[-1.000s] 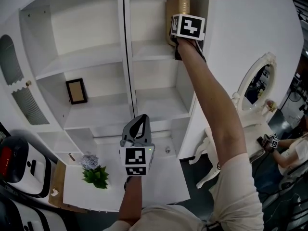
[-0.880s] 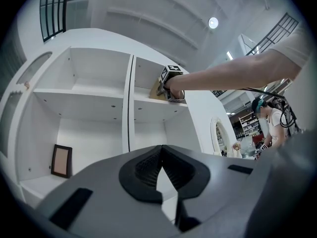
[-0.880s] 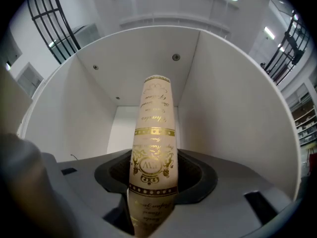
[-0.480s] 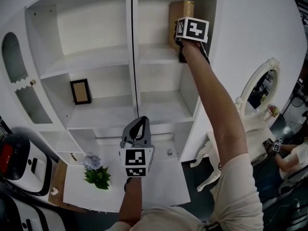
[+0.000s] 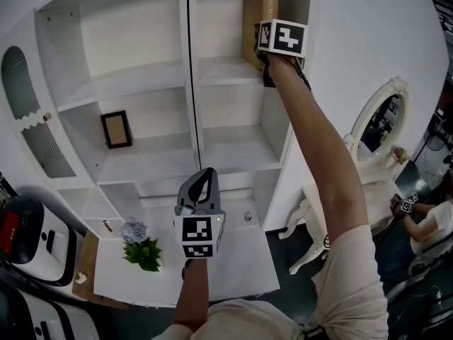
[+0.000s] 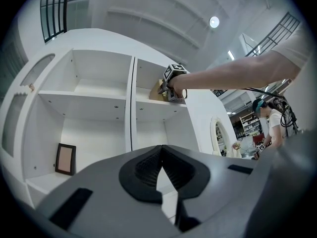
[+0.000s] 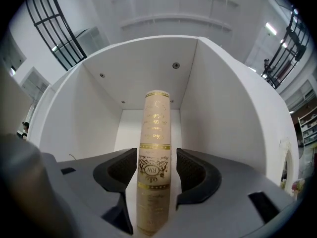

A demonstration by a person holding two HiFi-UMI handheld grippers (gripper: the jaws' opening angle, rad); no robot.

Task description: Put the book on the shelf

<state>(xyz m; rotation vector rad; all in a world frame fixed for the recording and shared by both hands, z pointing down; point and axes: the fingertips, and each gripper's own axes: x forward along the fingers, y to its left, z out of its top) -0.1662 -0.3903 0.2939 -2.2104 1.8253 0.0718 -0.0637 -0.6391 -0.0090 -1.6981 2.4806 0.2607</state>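
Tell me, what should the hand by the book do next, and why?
Probably pull the right gripper straight back. Its jaws are opening, and the book stands upright between them on the top shelf, so it seems placed.

The book (image 7: pixel 154 162) is coloured beige, its spine patterned with gold lettering and bands. The shelf (image 5: pixel 134 83) is painted white. The picture frame (image 5: pixel 115 129) is edged dark; the plant (image 5: pixel 144 252) is coloured green.

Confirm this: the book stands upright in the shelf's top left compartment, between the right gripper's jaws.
Wrong compartment. The head view shows the book upright in the top right compartment, between the opening jaws of the right gripper, pads off it.
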